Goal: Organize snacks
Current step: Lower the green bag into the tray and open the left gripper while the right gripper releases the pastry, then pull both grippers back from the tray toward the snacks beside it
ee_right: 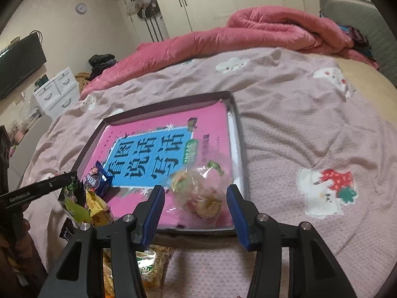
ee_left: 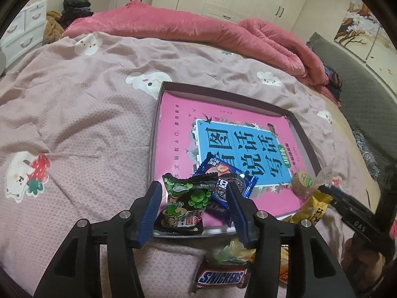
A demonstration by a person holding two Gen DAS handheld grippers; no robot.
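**Snacks going into the tray**

One tray [ee_left: 307,149], long axis running near-to-far, lies on the bed [ee_left: 86,114]. Left gripper [ee_left: 196,206] stands released around the upright green packet [ee_left: 186,206] at the near edge; right gripper [ee_right: 196,206] brackets one clear bag [ee_right: 201,193], grip uncertain.

green snack packet [ee_left: 184,204] and blue cookie packet [ee_left: 224,181] lie at the tray's [ee_left: 301,134] near edge.

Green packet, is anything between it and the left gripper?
Nothing visible stands in the way. The green packet lies right between the open fingers of the left gripper, at the near edge of the tray. A blue pack sits just behind it, not in front.
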